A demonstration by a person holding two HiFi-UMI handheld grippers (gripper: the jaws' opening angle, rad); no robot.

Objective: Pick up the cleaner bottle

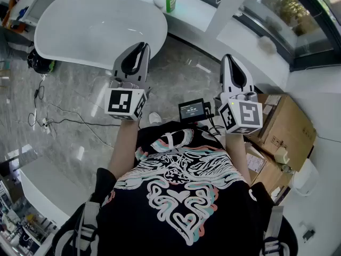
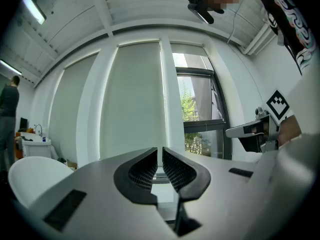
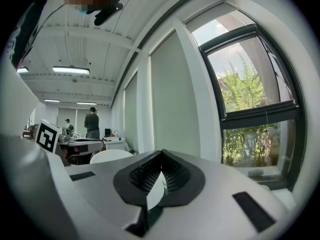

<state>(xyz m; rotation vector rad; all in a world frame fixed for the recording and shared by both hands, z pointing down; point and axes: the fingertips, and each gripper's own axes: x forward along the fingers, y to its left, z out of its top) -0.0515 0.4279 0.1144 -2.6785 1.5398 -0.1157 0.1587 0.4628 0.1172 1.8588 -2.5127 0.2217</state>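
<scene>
Left tool point(image 2: 160, 152) jaws together, window point(image 2: 199, 115) beyond

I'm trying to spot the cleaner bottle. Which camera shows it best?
The head view: the green cleaner bottle stands upright at the window ledge, past the white table. Neither gripper view shows it; both look toward the windows.

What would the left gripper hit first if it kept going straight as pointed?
The way looks free nearby. The left gripper, shut and level, aims at the white pillar beside the window; the white table sits off left. Depth is unclear.
</scene>
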